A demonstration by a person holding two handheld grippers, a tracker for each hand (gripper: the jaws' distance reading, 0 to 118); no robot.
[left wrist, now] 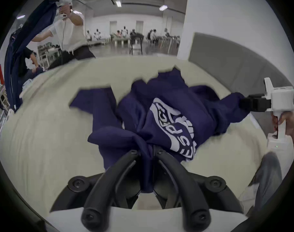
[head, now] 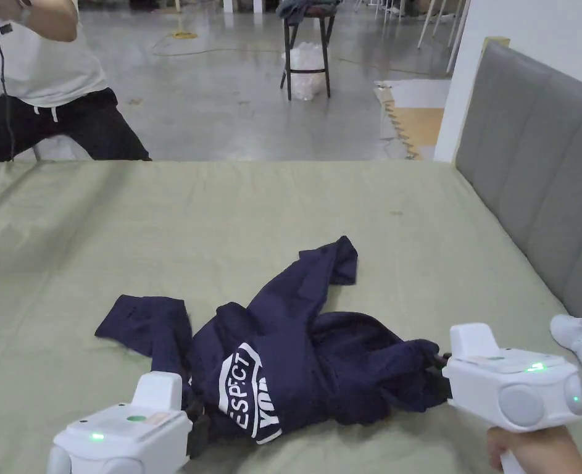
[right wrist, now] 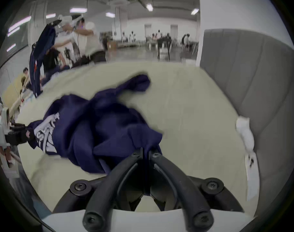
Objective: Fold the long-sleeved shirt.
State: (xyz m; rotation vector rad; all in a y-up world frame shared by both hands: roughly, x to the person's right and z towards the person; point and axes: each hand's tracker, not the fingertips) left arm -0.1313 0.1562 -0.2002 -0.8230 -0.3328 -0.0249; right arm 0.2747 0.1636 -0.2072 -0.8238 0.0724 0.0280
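Two white handheld grippers with black jaws hold a crumpled navy long-sleeved shirt (head: 295,358) that lies bunched on a pale green sheet (head: 221,210) covering a bed. The shirt sits near the front edge of the bed, a little right of centre, with a white printed emblem (head: 246,395) facing up on its near left part. One sleeve (head: 144,324) spreads flat toward the left, and another twisted length of fabric (head: 326,265) reaches toward the far side.

At the near left, the left gripper (left wrist: 147,152) has its jaws pressed together on a gathered fold of the shirt, just beside the emblem; dark cloth runs down between the jaws. At the near right, the right gripper (right wrist: 146,152) pinches the shirt's right end in the same way, its jaw tips closed tightly on a bunch of fabric. A hand (head: 536,447) grips the right tool's handle.

A grey padded headboard (head: 530,160) runs along the right side of the bed. A white controller-like object (head: 579,345) rests on the sheet near the headboard, well apart from the shirt. Beyond the far edge of the bed, a person in a white top (head: 42,62) stands at the far left, and a dark stool (head: 308,43) stands on a shiny grey floor (head: 221,105).
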